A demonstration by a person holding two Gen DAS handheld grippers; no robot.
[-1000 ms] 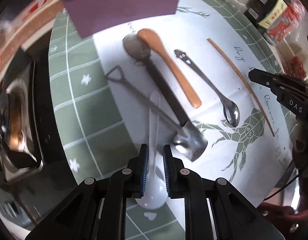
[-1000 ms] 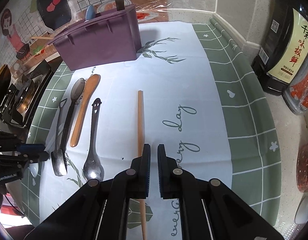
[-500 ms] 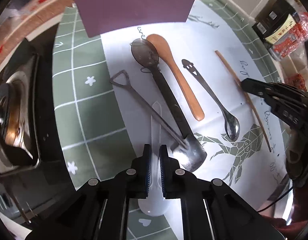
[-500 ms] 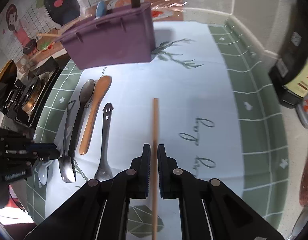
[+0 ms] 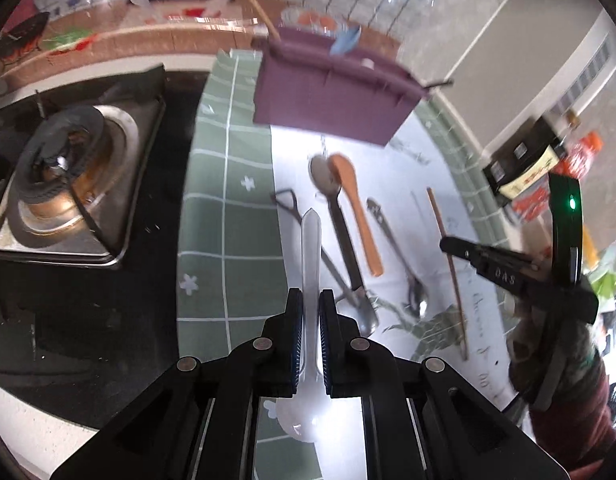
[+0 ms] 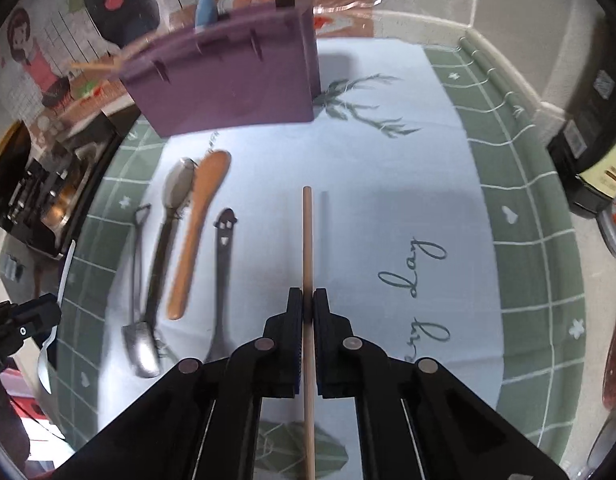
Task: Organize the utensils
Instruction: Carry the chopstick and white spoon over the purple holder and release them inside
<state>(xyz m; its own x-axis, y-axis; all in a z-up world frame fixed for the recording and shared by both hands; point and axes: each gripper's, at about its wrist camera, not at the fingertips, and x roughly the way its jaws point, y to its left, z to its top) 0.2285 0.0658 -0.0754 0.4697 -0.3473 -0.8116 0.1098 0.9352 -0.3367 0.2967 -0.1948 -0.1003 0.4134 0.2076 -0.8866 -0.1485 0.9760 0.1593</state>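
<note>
My left gripper [image 5: 308, 300] is shut on the handle of a white plastic spoon [image 5: 311, 248], held clear of the cloth with its bowl near the camera. My right gripper [image 6: 308, 300] is shut on a wooden chopstick [image 6: 307, 240], which casts a shadow just to its right on the cloth. A purple utensil holder [image 6: 228, 92] stands at the back of the mat. On the white cloth lie a wooden spoon [image 6: 196, 232], a dark-handled spoon [image 6: 164, 248], a shovel-handled spoon [image 6: 138, 280] and a smiley-handled spoon [image 6: 224, 264]. The left gripper [image 6: 44, 312] shows at the right wrist view's left edge.
A gas stove burner [image 5: 68, 184] sits left of the green checked mat [image 5: 228, 208]. Dark bottles and red packets [image 6: 588, 148] stand along the right wall. A tiled wall runs behind the holder. A sleeved hand [image 5: 564, 392] holds the right gripper.
The left gripper closed tighter on the white spoon, lifted it off the cloth and rolled, bringing stove and holder into view. The right gripper closed on the chopstick and raised it slightly.
</note>
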